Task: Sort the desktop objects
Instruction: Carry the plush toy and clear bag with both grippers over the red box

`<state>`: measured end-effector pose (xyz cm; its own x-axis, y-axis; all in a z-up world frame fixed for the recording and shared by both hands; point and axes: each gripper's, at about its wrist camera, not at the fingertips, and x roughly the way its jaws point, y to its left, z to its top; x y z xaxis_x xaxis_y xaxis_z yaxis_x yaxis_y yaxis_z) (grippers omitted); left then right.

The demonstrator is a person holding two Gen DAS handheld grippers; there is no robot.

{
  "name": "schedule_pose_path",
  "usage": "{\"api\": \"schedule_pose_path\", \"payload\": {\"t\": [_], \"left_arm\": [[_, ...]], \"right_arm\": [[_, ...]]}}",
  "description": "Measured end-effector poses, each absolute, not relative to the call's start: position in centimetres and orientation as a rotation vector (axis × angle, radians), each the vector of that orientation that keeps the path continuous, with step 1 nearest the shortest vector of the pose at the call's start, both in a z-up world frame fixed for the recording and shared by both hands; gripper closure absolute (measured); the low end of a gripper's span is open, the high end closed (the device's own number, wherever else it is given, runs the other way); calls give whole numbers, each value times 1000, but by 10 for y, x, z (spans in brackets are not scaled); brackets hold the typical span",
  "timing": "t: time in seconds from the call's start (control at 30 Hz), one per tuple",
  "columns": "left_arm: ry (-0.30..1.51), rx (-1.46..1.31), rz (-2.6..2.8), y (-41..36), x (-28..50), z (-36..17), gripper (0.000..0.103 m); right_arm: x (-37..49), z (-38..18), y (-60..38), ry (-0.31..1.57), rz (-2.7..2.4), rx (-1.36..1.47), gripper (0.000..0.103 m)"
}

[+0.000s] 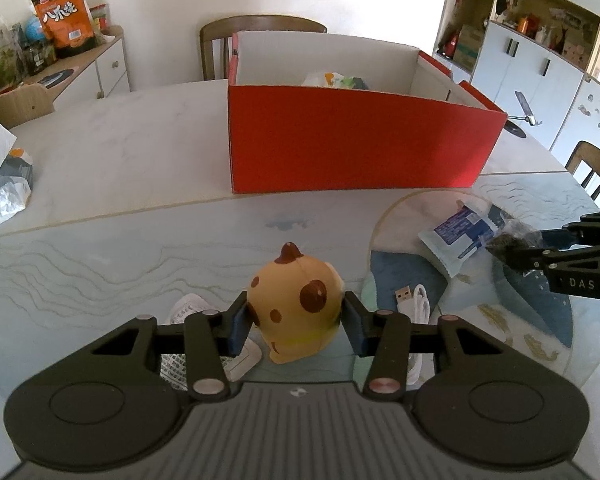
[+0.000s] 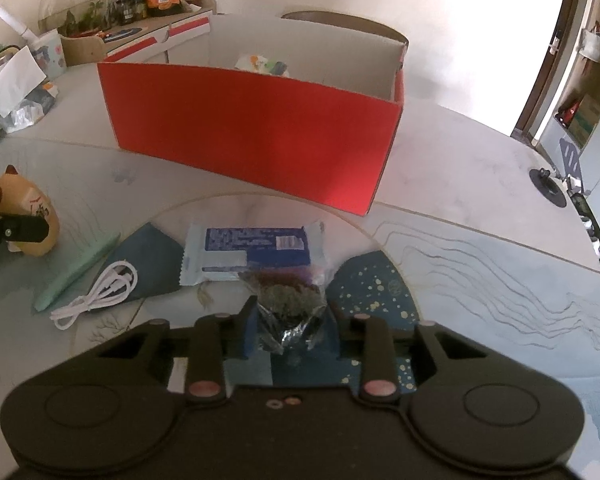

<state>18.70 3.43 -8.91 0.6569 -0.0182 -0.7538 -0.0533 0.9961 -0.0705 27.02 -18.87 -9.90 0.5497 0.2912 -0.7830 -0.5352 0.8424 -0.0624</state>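
Note:
A tan squishy toy (image 1: pixel 296 304) with brown spots sits between the blue pads of my left gripper (image 1: pixel 296 322), which is shut on it just above the table. In the right wrist view the same toy (image 2: pixel 24 216) is at the far left. My right gripper (image 2: pixel 290 328) is shut on a clear packet with dark contents (image 2: pixel 290 300), low over the round mat. A blue-and-white snack packet (image 2: pixel 256 250) lies flat just beyond it. A coiled white USB cable (image 2: pixel 100 292) lies to its left. The open red box (image 1: pixel 360 140) stands behind, with some items (image 1: pixel 332 79) inside.
A white mesh item (image 1: pixel 188 308) lies under my left gripper. Plastic bags (image 1: pixel 4 200) crowd the table's left edge. Wooden chairs stand behind the box (image 1: pixel 260 28) and at the right (image 1: pixel 596 172). A sideboard with an orange snack bag (image 1: pixel 64 20) stands at the back left.

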Motion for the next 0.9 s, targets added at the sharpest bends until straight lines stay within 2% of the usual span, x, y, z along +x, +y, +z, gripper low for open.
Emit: {"api": "schedule_pose_path", "payload": {"t": [0.47, 0.9], "left_arm": [[848, -95, 0, 33, 182, -70, 57], [825, -142, -25, 31, 173, -33, 57]], "right_arm": [[262, -80, -191, 831, 510, -292, 71], [252, -36, -183, 792, 573, -242, 71]]}}
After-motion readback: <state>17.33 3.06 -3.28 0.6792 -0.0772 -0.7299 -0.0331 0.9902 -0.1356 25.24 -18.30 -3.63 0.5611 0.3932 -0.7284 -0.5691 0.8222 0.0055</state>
